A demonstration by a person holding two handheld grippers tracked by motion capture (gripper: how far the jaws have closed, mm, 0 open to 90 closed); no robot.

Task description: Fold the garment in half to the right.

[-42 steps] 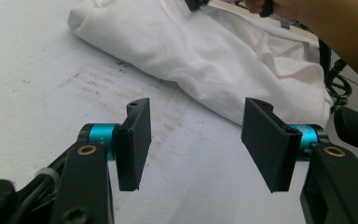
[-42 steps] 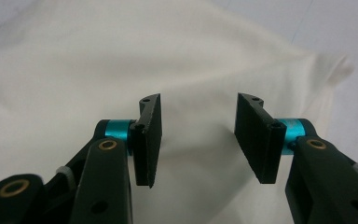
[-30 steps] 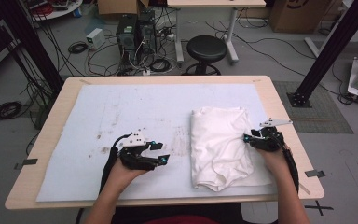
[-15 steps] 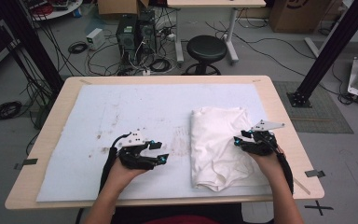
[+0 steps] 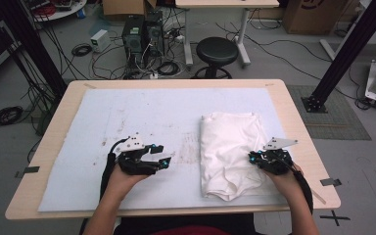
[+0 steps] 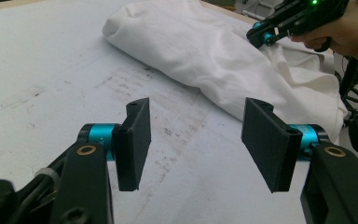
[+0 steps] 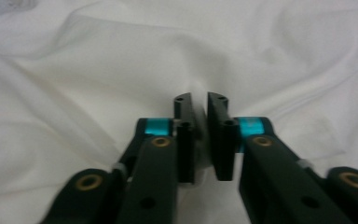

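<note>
no text, label, brand, number or sign can be read anywhere; the dark print on the cardboard box (image 5: 309, 12) at the top is too cropped to make out.

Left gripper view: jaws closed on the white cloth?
No. The left gripper has its jaws wide apart over the bare mat, with the white cloth lying farther off.

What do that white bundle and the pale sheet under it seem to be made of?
The white bundle looks like soft matte cotton cloth, perhaps a garment: it lies in limp folds and creases. The pale sheet seems a thin matte mat, possibly foam or felt; dark scuffs mark it. The table edge looks like light wood.
</note>
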